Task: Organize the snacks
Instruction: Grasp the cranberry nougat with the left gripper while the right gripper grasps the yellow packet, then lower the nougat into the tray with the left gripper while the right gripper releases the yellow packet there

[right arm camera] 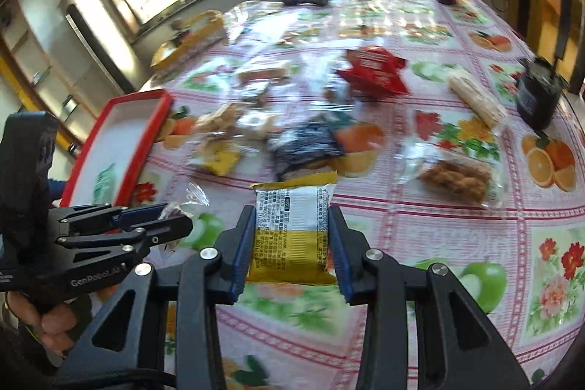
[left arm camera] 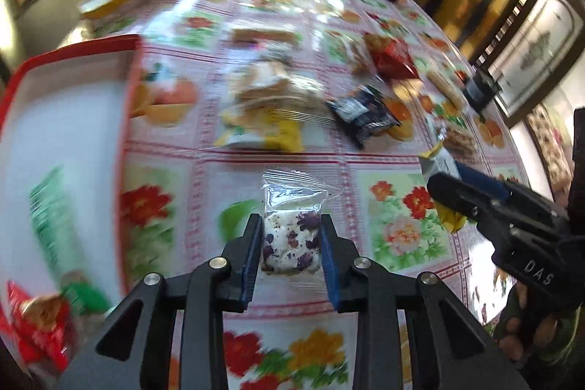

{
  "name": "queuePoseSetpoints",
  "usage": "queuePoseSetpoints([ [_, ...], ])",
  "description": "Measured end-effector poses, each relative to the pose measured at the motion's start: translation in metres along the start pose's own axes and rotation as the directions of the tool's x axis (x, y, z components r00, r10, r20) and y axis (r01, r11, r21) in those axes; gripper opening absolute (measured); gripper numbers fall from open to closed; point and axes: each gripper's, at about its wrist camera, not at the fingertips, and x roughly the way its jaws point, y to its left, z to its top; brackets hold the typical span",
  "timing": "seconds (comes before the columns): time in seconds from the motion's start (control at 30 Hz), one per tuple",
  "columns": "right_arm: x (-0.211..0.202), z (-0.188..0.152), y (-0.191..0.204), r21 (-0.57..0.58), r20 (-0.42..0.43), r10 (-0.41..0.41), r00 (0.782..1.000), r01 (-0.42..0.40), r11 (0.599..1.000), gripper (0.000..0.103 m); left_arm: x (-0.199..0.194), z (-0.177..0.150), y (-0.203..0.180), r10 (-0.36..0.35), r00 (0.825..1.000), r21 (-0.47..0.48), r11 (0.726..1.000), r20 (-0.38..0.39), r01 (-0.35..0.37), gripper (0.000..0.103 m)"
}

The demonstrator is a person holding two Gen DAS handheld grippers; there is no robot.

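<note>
My left gripper [left arm camera: 291, 236] is shut on a clear packet holding a white nougat square with purple petals [left arm camera: 290, 242], lifted a little above the floral tablecloth. Over in the right wrist view my right gripper [right arm camera: 291, 231] is shut on a yellow and white snack packet [right arm camera: 292, 233], also held off the cloth. Each gripper shows in the other's view: the right gripper [left arm camera: 444, 187] at the right edge, the left gripper [right arm camera: 175, 220] at the lower left. A red-rimmed white tray [left arm camera: 73, 97] lies to the left, with red and green packets at its near end.
Loose snacks lie across the table: a red packet [right arm camera: 373, 70], a dark blue packet [right arm camera: 307, 145], a long pale wafer bar [right arm camera: 475, 97], a clear bag of brown twists [right arm camera: 455, 180]. A black pot [right arm camera: 537, 97] stands at the right, a yellow box [right arm camera: 190, 39] far left.
</note>
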Motion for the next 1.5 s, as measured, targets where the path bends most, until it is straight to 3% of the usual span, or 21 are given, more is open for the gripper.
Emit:
queuePoseSetpoints([
  [0.2,0.003,0.002,0.037,-0.057,-0.01,0.047,0.999,-0.048,0.997,0.041,-0.03,-0.008,0.027,0.06,0.996,-0.077,0.996,0.061,-0.055,0.03],
  [0.4,0.007,0.006,0.065,-0.093,-0.02,0.093,0.995,-0.094,0.991,0.041,-0.058,-0.013,0.051,0.159,0.98,-0.135,0.981,0.121,-0.142,0.03],
  [0.9,0.018,0.019,0.11,-0.146,-0.049,0.148,0.988,-0.154,0.977,0.041,-0.08,-0.017,0.095,0.216,0.963,-0.217,0.96,0.159,-0.179,0.03],
  [1.07,0.025,0.024,0.128,-0.173,-0.061,0.176,0.983,-0.184,0.968,0.041,-0.092,-0.021,0.124,0.259,0.952,-0.274,0.939,0.162,-0.208,0.03],
  [1.33,0.054,0.034,0.166,-0.181,-0.117,0.27,0.956,-0.288,0.941,0.041,-0.1,-0.03,0.167,0.323,0.936,-0.377,0.892,0.141,-0.251,0.03],
  [1.5,0.081,0.038,0.186,-0.148,-0.168,0.322,0.932,-0.346,0.926,0.041,-0.097,-0.03,0.177,0.337,0.932,-0.392,0.882,0.136,-0.261,0.03],
])
